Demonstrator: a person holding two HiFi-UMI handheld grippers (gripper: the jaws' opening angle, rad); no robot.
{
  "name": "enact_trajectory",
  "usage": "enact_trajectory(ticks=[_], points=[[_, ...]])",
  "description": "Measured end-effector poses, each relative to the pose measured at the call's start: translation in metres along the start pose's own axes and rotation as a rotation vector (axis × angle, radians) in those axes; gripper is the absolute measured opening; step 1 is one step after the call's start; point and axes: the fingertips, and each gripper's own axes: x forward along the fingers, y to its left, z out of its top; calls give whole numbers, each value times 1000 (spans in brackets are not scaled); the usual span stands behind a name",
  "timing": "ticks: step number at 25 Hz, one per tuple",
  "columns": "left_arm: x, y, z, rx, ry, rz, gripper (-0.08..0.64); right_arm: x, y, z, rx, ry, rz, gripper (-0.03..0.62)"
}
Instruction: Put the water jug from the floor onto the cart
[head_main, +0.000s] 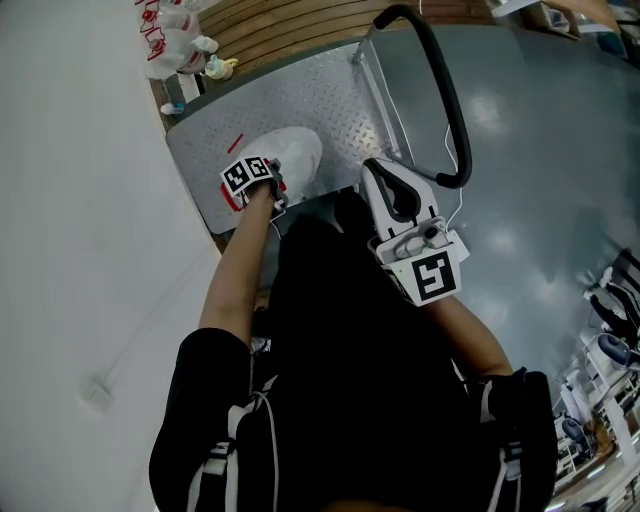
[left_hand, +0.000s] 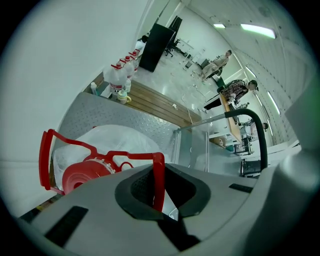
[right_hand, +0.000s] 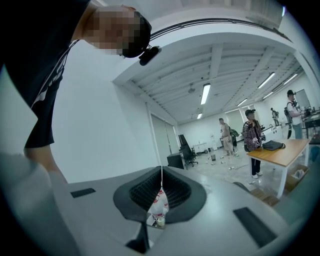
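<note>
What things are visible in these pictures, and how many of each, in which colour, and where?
water jug: one, clear with a red cap, lying at the near edge of the cart deck
red handle: one, red, on the jug's neck
cart: one, grey metal deck, on the grey floor
push handle: one, black, at the cart's end
other water jugs: several, clear with red, beyond the cart
wooden boards: brown, beyond the cart
table: one, wooden top, far in the room
people: several, standing far off
left gripper: shut on the red handle
right gripper: shut, empty
</note>
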Motion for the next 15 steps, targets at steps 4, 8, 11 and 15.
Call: enact_trajectory(ticks=[4,8,11,15], points=[[10,-19,3,-20,2,-68,28,-7,-14,-2,-2,15,-42,18],[19,-41,3,16,3,-120,59,-10,-17,0,2,4,-51,18],[24,-49,4,36,4,-140,107,-12,-17,-2,-11,4,-50,18],[22,-46,2,20,-1,-151,132,-15,-20,0,-27,-6,-57,18]])
